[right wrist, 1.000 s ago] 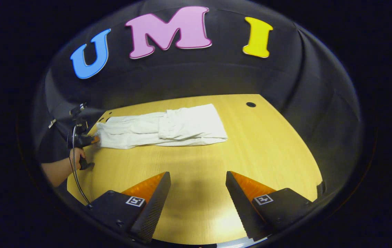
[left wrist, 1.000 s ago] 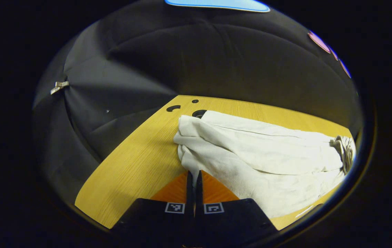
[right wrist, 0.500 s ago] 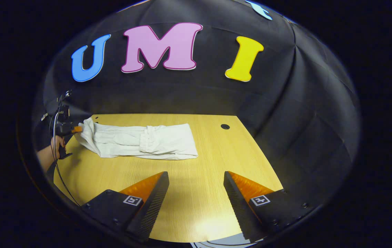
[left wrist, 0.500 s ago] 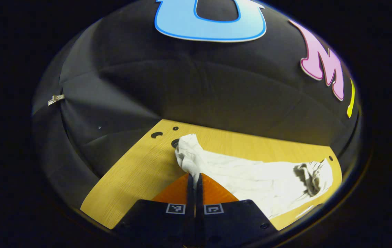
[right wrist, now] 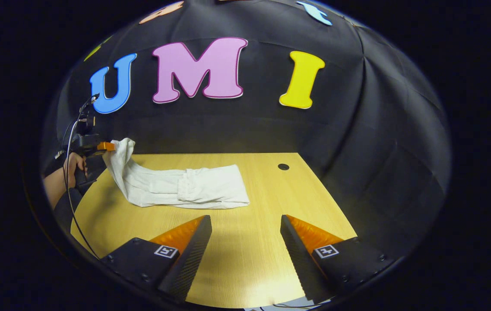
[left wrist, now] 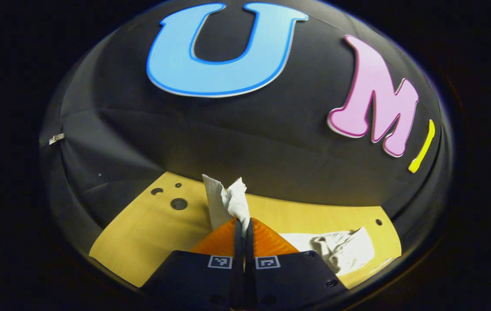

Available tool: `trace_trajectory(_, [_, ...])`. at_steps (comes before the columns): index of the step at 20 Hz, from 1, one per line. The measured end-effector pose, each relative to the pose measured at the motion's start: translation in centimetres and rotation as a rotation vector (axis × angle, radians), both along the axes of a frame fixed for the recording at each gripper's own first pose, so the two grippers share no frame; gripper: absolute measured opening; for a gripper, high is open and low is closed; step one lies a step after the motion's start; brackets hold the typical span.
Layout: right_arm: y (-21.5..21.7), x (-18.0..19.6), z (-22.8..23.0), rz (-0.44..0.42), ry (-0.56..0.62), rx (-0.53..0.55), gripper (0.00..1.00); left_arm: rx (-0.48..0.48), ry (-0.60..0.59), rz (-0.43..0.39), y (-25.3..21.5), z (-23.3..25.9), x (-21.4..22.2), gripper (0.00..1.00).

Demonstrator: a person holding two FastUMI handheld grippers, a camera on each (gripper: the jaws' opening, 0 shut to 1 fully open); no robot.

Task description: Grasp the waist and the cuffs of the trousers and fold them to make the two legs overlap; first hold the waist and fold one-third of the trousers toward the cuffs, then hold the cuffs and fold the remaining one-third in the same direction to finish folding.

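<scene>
In the left gripper view, the left hand-held gripper (left wrist: 243,222) hid where its closed fingers met the trousers (left wrist: 228,203), and its body covered the cloth's middle stretch. In the right gripper view, the person's hand (right wrist: 72,166) was cut off by the edge at the forearm. The trousers' folded-under layers could not be told apart there, nor the bench (right wrist: 245,255) near edge.

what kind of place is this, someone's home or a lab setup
Likely a staged recording booth, not a home: black cloth wall draped around a bare wooden table with cable holes, white trousers on it, and a person's hand holding a cabled gripper.
</scene>
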State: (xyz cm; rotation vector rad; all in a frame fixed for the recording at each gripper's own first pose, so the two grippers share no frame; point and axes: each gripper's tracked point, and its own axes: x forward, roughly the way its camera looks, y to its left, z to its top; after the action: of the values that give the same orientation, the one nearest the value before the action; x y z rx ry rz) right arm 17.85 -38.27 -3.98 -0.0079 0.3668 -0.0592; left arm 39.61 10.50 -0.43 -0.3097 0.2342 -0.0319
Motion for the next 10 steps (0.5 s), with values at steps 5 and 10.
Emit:
trace_trajectory(5, [-4.1, -0.5, -0.4, -0.065, -0.007, 0.02, 0.98, -0.052, -0.074, -0.115, -9.5, 5.7, 0.7, 0.05])
trace_trajectory(10, [-7.5, -0.9, -1.1, -0.112, 0.001, 0.042, 0.98, -0.051, -0.108, -0.228, -18.9, 8.4, 0.9, 0.05])
